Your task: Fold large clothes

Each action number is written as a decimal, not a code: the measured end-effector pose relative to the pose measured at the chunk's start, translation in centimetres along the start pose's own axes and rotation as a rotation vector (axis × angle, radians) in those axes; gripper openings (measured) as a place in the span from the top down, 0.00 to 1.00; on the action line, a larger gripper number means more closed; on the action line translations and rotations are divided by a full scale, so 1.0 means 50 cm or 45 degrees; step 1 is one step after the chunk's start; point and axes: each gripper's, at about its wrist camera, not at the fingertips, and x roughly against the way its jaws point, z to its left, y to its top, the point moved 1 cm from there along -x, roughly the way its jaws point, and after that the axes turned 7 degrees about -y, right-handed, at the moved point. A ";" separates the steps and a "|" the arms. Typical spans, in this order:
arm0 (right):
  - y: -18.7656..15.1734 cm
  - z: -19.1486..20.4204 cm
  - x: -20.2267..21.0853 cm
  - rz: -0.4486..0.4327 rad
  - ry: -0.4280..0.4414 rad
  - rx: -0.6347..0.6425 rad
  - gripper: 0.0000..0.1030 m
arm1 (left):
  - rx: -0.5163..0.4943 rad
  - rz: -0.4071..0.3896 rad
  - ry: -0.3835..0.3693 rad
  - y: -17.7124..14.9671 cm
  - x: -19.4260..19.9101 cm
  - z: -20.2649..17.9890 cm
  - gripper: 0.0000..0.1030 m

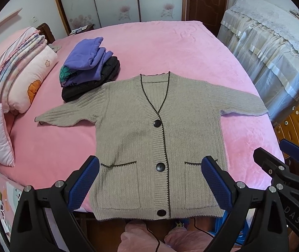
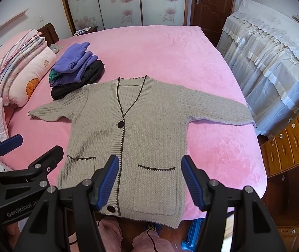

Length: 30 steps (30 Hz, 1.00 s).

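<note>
A beige knitted cardigan [image 1: 141, 130] [image 2: 141, 130] with dark trim and black buttons lies flat, face up, on the pink bed [image 1: 170, 48] [image 2: 170, 50]. Both sleeves are spread out sideways and its hem hangs at the near edge. My left gripper [image 1: 150, 180] hovers open above the hem, its blue pads over the left pocket and the right pocket. My right gripper [image 2: 149, 180] is open above the right pocket, with nothing between its fingers. Each gripper shows at the side of the other's view.
A stack of folded clothes [image 1: 90, 67] [image 2: 76, 71], purple on black, sits behind the left sleeve. Folded quilts and pillows [image 1: 17, 71] lie along the left side. A lace-covered piece of furniture [image 2: 275, 58] and wooden drawers [image 2: 292, 138] stand to the right.
</note>
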 end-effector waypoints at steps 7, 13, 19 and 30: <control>0.002 -0.007 -0.006 -0.006 0.011 0.048 0.40 | 0.033 0.013 0.035 -0.008 -0.002 -0.013 0.06; 0.004 -0.021 -0.008 0.003 0.021 0.078 0.40 | 0.061 0.020 0.049 -0.013 0.005 -0.026 0.06; 0.003 -0.025 -0.009 0.007 0.026 0.108 0.40 | 0.087 0.026 0.062 -0.021 0.010 -0.031 0.06; 0.001 -0.028 -0.008 0.025 0.037 0.085 0.40 | 0.065 0.043 0.053 -0.016 0.011 -0.030 0.06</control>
